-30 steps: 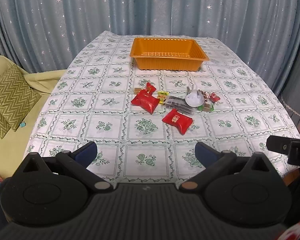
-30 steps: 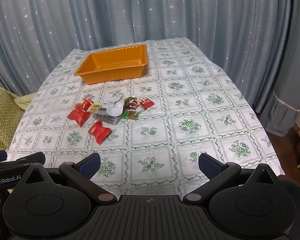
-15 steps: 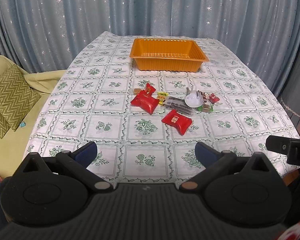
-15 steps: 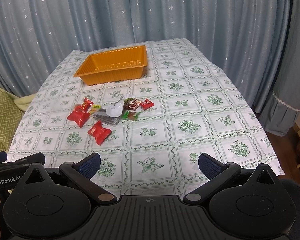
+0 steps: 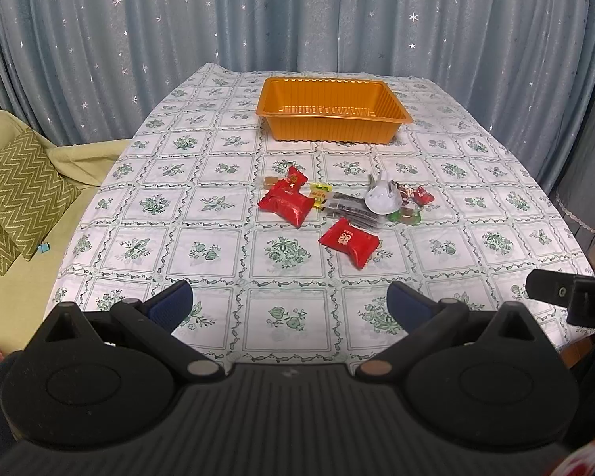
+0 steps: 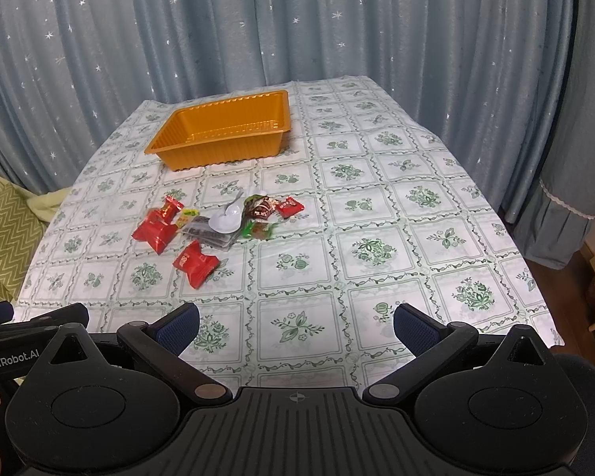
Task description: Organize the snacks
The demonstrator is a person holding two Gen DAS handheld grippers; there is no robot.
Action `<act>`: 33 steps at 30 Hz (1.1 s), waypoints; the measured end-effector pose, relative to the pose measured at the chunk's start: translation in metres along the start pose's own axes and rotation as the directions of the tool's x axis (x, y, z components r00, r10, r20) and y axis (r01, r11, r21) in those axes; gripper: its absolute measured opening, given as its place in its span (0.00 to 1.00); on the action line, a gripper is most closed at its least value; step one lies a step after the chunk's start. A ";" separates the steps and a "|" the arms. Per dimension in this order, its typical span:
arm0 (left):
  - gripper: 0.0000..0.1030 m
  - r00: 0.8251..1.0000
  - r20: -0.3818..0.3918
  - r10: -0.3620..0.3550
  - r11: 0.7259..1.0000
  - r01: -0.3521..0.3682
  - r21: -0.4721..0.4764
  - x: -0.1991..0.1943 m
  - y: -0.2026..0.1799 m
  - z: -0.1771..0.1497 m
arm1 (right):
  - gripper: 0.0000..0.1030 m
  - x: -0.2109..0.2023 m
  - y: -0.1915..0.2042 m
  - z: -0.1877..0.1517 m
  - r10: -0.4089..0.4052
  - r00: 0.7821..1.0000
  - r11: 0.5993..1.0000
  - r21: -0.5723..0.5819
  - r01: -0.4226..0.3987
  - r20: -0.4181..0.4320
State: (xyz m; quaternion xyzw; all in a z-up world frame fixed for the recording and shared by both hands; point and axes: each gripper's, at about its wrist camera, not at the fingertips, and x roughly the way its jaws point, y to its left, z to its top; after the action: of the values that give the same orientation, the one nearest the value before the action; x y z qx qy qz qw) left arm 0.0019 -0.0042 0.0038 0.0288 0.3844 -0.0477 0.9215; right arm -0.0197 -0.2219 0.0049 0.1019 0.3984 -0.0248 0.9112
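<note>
An empty orange tray (image 5: 333, 119) (image 6: 222, 146) stands at the far end of the table. Mid-table lies a heap of snacks: a large red packet (image 5: 285, 202) (image 6: 154, 230), a second red packet (image 5: 350, 241) (image 6: 194, 263) nearer me, a dark packet (image 5: 351, 210) (image 6: 206, 230), a white jelly cup (image 5: 382, 198) (image 6: 227, 220), and several small candies (image 5: 420, 196) (image 6: 289, 207). My left gripper (image 5: 289, 303) hangs open over the near table edge, well short of the heap. My right gripper (image 6: 295, 323) is open too, near the front edge, right of the snacks.
The table carries a white cloth with green flower squares (image 5: 202, 254) (image 6: 416, 238). Blue starred curtains (image 5: 297, 16) hang behind. A yellow-green sofa with a zigzag cushion (image 5: 16, 186) is at the left. The other gripper (image 5: 567, 297) shows at the right edge.
Both grippers have drifted very slightly; the scene is otherwise the same and the snacks have not moved.
</note>
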 end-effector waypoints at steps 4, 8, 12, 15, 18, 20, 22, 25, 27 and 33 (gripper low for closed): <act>1.00 1.000 0.002 -0.001 1.000 0.001 0.002 0.001 0.000 0.000 | 1.00 0.000 -0.001 0.000 0.001 1.000 1.000 0.004 -0.001 0.000; 1.00 1.000 0.009 -0.003 1.000 0.003 0.007 0.002 0.000 0.000 | 1.00 -0.001 -0.004 0.000 0.000 1.000 1.000 0.016 0.000 0.010; 1.00 1.000 0.022 -0.009 1.000 0.009 0.008 0.006 0.001 0.004 | 1.00 0.001 -0.008 0.004 -0.004 1.000 1.000 0.031 0.003 0.029; 1.00 1.000 0.021 -0.021 1.000 0.020 0.009 0.015 0.003 0.009 | 1.00 0.006 -0.009 0.007 0.003 0.999 0.999 0.031 -0.004 0.034; 1.00 0.999 0.017 -0.031 0.999 0.031 0.011 0.031 0.004 0.014 | 1.00 0.016 -0.011 0.010 0.006 0.999 1.000 0.014 -0.007 0.041; 1.00 0.999 0.009 -0.037 0.999 0.036 0.004 0.046 0.005 0.017 | 1.00 0.029 -0.013 0.014 0.003 0.999 1.000 0.006 -0.003 0.038; 1.00 0.999 0.002 -0.046 0.999 0.046 0.005 0.061 0.004 0.018 | 1.00 0.043 -0.015 0.016 0.005 1.000 1.000 -0.003 -0.005 0.029; 0.94 0.998 -0.005 -0.058 0.998 0.058 0.018 0.085 0.000 0.019 | 1.00 0.063 -0.018 0.020 0.003 0.999 1.000 -0.013 -0.002 0.038; 0.90 0.997 -0.008 -0.077 0.997 0.077 0.030 0.102 -0.005 0.020 | 1.00 0.079 -0.021 0.023 0.005 0.999 1.000 -0.020 -0.005 0.032; 0.87 0.991 -0.021 -0.129 0.987 0.131 0.091 0.147 -0.025 0.020 | 0.75 0.119 -0.027 0.032 0.015 1.000 0.999 -0.047 -0.014 0.019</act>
State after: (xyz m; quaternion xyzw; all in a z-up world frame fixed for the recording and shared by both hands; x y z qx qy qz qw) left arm 0.1165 -0.0408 -0.0870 0.0464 0.3899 -0.1252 0.9111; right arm 0.0806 -0.2502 -0.0655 0.0833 0.3892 -0.0100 0.9173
